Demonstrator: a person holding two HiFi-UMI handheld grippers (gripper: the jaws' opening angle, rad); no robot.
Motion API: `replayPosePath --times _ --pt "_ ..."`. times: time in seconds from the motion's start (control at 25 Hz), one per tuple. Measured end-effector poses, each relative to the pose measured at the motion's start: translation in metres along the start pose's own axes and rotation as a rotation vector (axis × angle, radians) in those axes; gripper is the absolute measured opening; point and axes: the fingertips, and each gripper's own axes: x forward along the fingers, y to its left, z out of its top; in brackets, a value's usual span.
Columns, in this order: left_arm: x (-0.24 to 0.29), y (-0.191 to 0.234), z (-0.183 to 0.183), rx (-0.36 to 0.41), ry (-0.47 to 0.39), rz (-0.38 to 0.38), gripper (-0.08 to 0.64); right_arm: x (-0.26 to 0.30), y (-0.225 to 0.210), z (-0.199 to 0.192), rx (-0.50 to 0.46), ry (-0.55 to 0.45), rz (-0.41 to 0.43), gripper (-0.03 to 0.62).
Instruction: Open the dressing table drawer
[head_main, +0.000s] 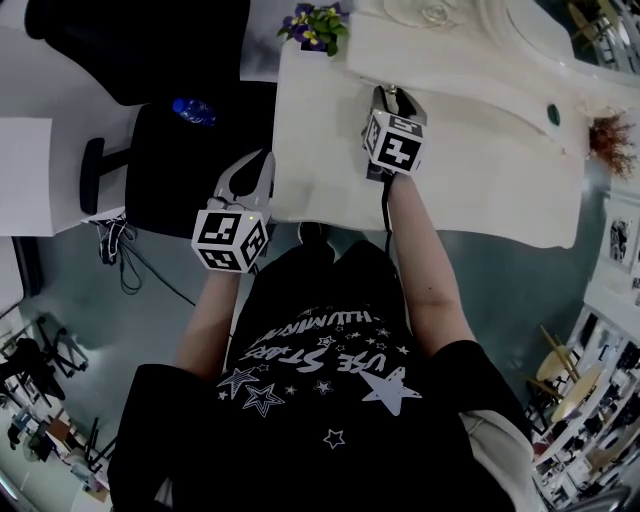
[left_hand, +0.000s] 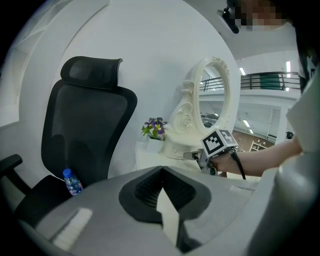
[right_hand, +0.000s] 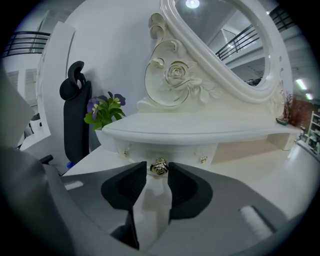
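At a white dressing table, a person's right tongs (right_hand: 158, 171) close in on the small gold knob (right_hand: 159, 167) at the centre of the drawer front (right_hand: 172, 150). The two jaws stand narrowly apart with the knob between their tips; a sliver of white shows between the knob and one jaw, so they are not clamped on it. The drawer sits shut in a low white tier on the bench (head_main: 480, 170), beneath a curved shelf and the carved, rose-patterned frame of an oval mirror (right_hand: 225, 45). Two smaller gold knobs flank the central one on the same white front.

Seen from above, the right tongs (head_main: 392, 100) reach across the bench with the forearm stretched out behind them. The left tongs (head_main: 255, 172) hang well apart from the drawer, off the bench's left edge and above a black office chair (left_hand: 85, 125). Their jaws are pressed together with nothing between them (left_hand: 161, 172). A water bottle (left_hand: 72, 181) with a blue cap lies on the chair seat, and a pot of purple flowers (right_hand: 104, 112) stands at the bench's left corner.
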Motion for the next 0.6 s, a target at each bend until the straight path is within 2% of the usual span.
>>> replayPosePath --times 0.08,0.6 --pt "0.000 0.000 -0.001 -0.002 0.001 0.001 0.002 0.002 -0.003 0.001 -0.001 0.009 -0.017 0.131" --pt "-0.015 -0.016 -0.005 -0.014 -0.012 0.067 0.002 -0.009 0.000 -0.006 -0.040 0.030 0.027 0.124"
